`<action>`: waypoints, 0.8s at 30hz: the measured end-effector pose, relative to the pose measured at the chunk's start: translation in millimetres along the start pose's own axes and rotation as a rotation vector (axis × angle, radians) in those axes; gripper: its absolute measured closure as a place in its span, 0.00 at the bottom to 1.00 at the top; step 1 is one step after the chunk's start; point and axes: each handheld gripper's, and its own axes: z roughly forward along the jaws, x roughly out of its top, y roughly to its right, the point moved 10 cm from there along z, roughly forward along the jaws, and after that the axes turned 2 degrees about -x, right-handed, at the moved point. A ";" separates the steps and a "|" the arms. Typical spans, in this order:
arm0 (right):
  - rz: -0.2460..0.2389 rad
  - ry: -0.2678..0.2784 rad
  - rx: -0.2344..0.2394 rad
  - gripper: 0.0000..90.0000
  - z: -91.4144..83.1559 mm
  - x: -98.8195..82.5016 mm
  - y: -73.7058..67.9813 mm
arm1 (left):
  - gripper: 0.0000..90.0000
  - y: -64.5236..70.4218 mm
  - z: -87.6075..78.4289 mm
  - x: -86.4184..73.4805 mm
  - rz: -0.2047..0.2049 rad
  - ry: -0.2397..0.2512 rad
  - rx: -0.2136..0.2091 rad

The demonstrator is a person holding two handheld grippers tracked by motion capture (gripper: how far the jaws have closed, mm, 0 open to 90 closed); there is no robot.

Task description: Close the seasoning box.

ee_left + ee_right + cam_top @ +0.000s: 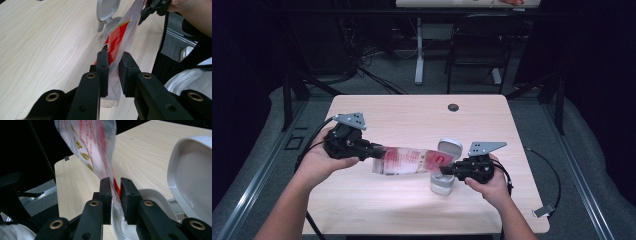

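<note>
Red-and-clear plastic refill pouch (409, 161) pinched by both my fingers (103, 67), tilted so its mouth feeds the open-lidded white container (443, 182).

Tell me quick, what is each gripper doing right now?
Left gripper: closed on one end of the plastic bag.
Right gripper: closed on the bag's other end, above the open white container.

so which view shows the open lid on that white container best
The right gripper view: the lid looms close, its pale inner face turned to the camera. The left gripper view shows the lid smaller and farther off, hinged open above the container. The high view shows it small.
</note>
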 end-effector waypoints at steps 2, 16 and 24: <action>0.006 0.001 0.005 0.89 0.9 -0.3 0.0 | 0.88 -1.7 0.3 -2.7 -0.006 0.005 0.001; -0.039 -0.002 0.010 0.99 4.1 2.1 -4.4 | 0.86 -10.2 2.7 -20.5 -0.021 0.048 0.001; -0.068 -0.020 -0.018 1.00 4.9 6.4 -3.8 | 0.85 -13.2 4.7 -27.5 -0.027 0.059 -0.007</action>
